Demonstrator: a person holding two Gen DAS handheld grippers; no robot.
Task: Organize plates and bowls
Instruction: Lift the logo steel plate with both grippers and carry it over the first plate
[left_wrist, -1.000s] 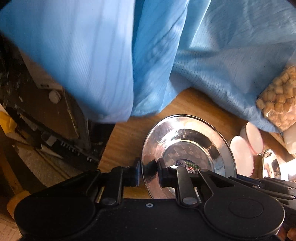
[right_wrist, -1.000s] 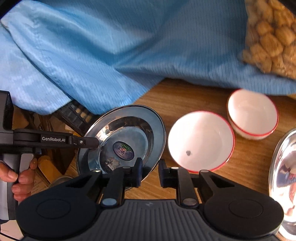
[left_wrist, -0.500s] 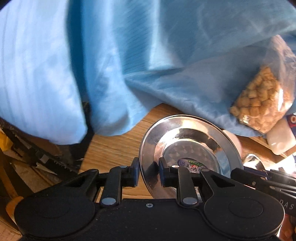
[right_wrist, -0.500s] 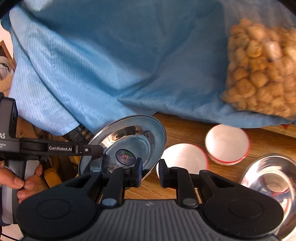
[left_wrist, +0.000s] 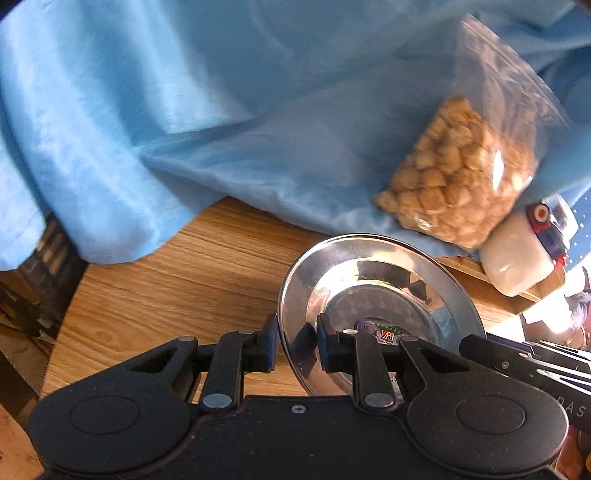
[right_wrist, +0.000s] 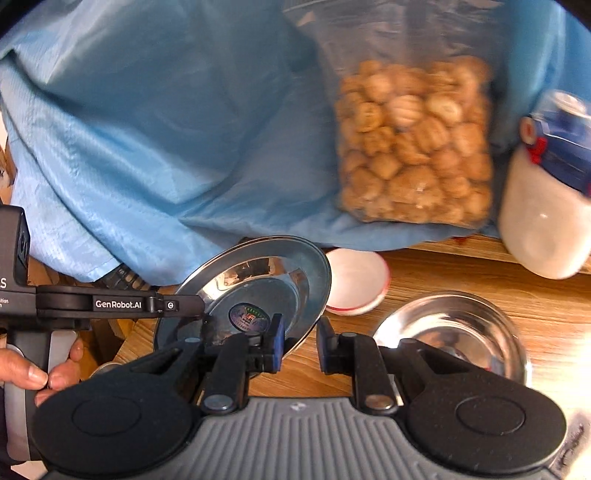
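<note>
A shiny steel plate (left_wrist: 369, 291) with a round sticker in its middle hangs tilted above the wooden table (left_wrist: 166, 288). My left gripper (left_wrist: 295, 343) is shut on its left rim. My right gripper (right_wrist: 300, 343) is shut on the plate's (right_wrist: 258, 288) right rim. The left gripper's arm (right_wrist: 110, 304) reaches in from the left in the right wrist view, and a hand (right_wrist: 37, 373) holds its grip. Just behind the plate, a white bowl (right_wrist: 354, 280) with a red rim sits on the table. A steel bowl (right_wrist: 450, 332) sits to the right.
A blue cloth (left_wrist: 184, 110) drapes over the back of the table. A clear bag of tan snacks (right_wrist: 413, 147) leans on it, with a white jar (right_wrist: 543, 221) with a blue label beside it. The table's left edge drops to dark clutter (left_wrist: 33, 295).
Both grippers have risen and swung right with the plate. The snack bag and white jar have come into view. One of the two white bowls is now out of sight.
</note>
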